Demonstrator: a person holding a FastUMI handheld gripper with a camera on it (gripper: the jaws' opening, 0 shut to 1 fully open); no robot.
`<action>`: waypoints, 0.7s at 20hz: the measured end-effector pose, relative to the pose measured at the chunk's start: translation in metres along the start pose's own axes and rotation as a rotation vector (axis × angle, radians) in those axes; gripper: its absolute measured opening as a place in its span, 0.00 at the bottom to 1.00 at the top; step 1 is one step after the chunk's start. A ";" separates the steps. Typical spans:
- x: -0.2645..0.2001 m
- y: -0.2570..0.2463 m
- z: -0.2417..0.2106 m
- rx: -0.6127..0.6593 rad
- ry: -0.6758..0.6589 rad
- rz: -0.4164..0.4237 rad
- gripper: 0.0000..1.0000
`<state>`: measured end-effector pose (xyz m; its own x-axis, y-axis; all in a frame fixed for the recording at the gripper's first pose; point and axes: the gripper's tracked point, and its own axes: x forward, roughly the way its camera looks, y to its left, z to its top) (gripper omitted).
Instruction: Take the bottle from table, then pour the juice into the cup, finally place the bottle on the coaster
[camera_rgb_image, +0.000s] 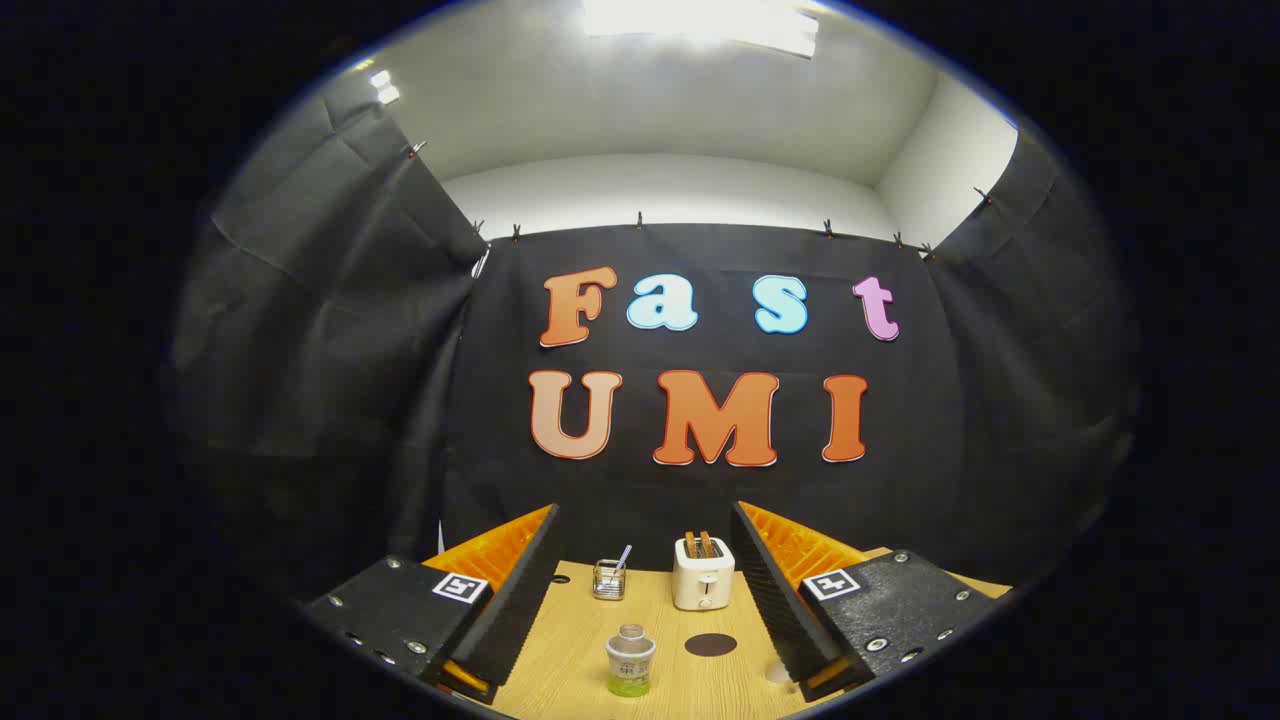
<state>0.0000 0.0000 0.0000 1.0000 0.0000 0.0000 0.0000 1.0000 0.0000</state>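
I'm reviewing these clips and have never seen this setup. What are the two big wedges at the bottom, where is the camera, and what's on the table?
The wedges are the two fingers of a hand-held gripper that a person carries; the camera rides on it and looks forward along them. They stand wide open, holding nothing. Between them on the wooden table stands a small bottle with green juice at the bottom. Just right of it lies a dark round coaster. Beyond are a white toaster and a small cup with a stick in it.
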 end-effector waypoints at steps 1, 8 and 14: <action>0.001 0.001 -0.002 0.005 0.009 0.004 0.99; 0.010 -0.014 -0.017 0.034 0.063 -0.011 0.99; 0.013 -0.017 -0.020 0.045 0.058 -0.011 0.99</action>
<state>0.0130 -0.0175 -0.0202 0.9983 -0.0098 -0.0581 0.0124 0.9989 0.0444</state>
